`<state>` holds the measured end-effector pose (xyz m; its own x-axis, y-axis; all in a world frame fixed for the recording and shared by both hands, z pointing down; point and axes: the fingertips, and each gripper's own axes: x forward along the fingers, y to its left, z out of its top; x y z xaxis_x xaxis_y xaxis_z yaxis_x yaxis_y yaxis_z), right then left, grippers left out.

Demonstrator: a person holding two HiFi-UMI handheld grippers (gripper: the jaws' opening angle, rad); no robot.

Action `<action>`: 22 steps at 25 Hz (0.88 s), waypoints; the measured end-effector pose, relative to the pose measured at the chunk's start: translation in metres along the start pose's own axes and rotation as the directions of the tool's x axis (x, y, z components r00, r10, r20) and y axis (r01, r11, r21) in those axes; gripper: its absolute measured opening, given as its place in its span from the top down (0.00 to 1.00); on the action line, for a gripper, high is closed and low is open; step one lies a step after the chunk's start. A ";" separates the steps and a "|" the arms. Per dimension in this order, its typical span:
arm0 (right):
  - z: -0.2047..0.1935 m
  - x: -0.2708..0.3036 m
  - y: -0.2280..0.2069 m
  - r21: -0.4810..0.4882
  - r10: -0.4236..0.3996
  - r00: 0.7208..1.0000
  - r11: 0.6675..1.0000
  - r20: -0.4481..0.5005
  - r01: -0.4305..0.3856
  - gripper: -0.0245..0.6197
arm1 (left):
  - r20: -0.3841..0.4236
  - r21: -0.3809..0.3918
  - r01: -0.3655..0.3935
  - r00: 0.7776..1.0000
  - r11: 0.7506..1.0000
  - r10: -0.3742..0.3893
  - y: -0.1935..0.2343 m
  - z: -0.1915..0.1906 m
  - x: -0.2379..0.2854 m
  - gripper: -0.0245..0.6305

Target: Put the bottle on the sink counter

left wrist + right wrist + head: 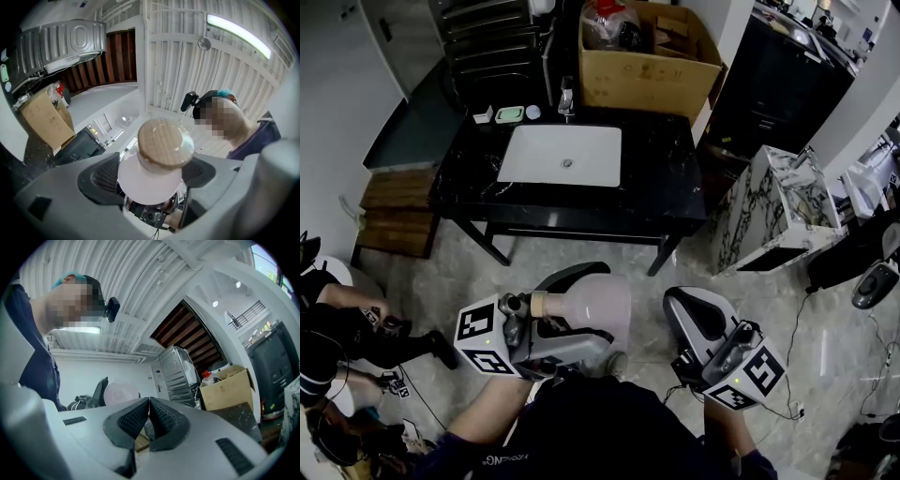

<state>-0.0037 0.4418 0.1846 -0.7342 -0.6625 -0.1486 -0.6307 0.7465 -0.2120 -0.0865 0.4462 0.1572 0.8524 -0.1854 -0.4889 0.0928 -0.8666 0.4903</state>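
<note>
Head view: the sink counter (666,159) is glossy black stone with a white rectangular basin (562,155), and a cardboard box (647,66) stands behind it. The bottle (581,302), frosted pale pink and rounded, lies level well in front of the counter, in the left gripper (605,317).

Left gripper view: ribbed dark pads clamp the bottle's body below its round tan cap (165,143).

Right gripper view: the right gripper (149,404) is clenched, its ribbed pads touching with nothing between them.
</note>
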 end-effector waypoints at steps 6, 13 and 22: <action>0.005 -0.017 -0.010 0.008 0.002 1.000 1.000 0.006 -0.002 0.92 | 0.004 0.006 -0.011 1.000 1.000 0.011 -0.002 -0.011 0.013 0.37; 0.010 -0.045 -0.017 0.018 0.025 1.000 1.000 0.012 -0.025 0.92 | 0.008 0.026 -0.025 1.000 0.999 0.025 -0.014 -0.030 0.033 0.37; 0.006 -0.064 -0.022 0.041 0.032 0.999 0.999 0.000 -0.032 0.92 | 0.026 0.007 -0.052 0.998 0.999 0.052 -0.014 -0.046 0.036 0.37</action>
<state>0.0588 0.4671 0.1926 -0.7541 -0.6381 -0.1556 -0.5960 0.7643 -0.2463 -0.0337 0.4731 0.1657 0.8423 -0.2424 -0.4815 0.0443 -0.8591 0.5099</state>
